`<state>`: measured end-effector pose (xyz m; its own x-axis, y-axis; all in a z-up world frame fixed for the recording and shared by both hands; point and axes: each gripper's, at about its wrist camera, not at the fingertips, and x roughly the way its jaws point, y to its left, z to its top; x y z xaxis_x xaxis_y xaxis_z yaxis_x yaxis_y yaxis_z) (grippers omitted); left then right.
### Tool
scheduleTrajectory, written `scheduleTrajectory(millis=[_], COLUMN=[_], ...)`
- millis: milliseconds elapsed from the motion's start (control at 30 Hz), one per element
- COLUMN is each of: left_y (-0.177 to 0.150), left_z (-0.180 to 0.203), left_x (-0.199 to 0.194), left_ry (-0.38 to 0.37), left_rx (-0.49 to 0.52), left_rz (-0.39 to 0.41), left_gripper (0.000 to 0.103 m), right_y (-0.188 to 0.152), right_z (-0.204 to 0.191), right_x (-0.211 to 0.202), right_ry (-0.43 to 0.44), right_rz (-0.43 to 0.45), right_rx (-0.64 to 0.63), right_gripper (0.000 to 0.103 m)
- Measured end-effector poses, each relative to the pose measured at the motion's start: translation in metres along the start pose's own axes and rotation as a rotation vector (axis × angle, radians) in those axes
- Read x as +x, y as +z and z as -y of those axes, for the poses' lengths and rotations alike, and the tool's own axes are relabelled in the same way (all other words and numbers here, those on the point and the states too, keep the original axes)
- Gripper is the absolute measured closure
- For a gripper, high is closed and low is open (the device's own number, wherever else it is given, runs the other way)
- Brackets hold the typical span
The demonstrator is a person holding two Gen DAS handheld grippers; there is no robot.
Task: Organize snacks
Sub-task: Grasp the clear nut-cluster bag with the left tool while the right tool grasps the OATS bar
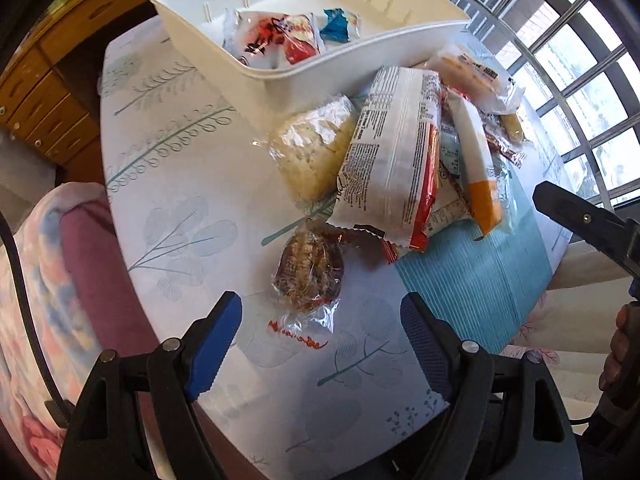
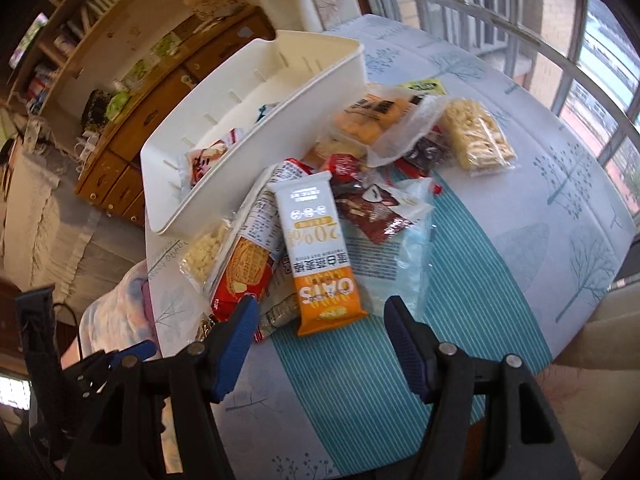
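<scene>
Snacks (image 2: 320, 240) heap on leaf-print tablecloth (image 1: 180, 200) by window (image 1: 580, 80); both claws gape empty.

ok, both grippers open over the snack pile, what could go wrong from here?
1. The OATS bar leans across other packets; pulling it could drag neighbours along.
2. The round brown snack before the left gripper has a slick clear wrapper; the pads may pinch film only.
3. The right gripper works close by, so the two may collide.
</scene>
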<state>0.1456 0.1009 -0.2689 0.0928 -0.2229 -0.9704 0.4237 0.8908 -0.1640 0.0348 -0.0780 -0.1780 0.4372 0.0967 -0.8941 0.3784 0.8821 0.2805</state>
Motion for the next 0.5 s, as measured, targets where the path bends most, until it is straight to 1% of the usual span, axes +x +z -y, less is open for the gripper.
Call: scheduleTrajectory(millis=[100,200,300,400,500], left_y=[0.003,0.006,0.010,0.013,0.016], left_z=[-0.001,0.000,0.001,-0.001,-0.005], left_x=[0.014,0.028,0.040,0.051,0.061], left_ry=[0.015,0.025,0.049,0.059,0.071], left_rx=[-0.012,-0.017,-0.030,-0.065,-0.102], left_rz=[-0.018,-0.042,-0.066,-0.085,-0.109], left_gripper=[0.022,0.022,0.022,0.022,0.022], right_y=[0.001,0.003,0.008,0.012,0.018], right_z=[-0.006,-0.008,-0.004,-0.001,0.005], right_x=[0.009,0.017,0.032,0.042,0.049], right_ry=[-0.024,-0.004,0.007,-0.002,0.010], right_rz=[0.026,0.029,-0.013,-0.038,-0.062], right_rx=[-0.082,-0.104,-0.110,-0.135,-0.129], right_gripper=[0.037,0.037,0.037,0.037,0.038])
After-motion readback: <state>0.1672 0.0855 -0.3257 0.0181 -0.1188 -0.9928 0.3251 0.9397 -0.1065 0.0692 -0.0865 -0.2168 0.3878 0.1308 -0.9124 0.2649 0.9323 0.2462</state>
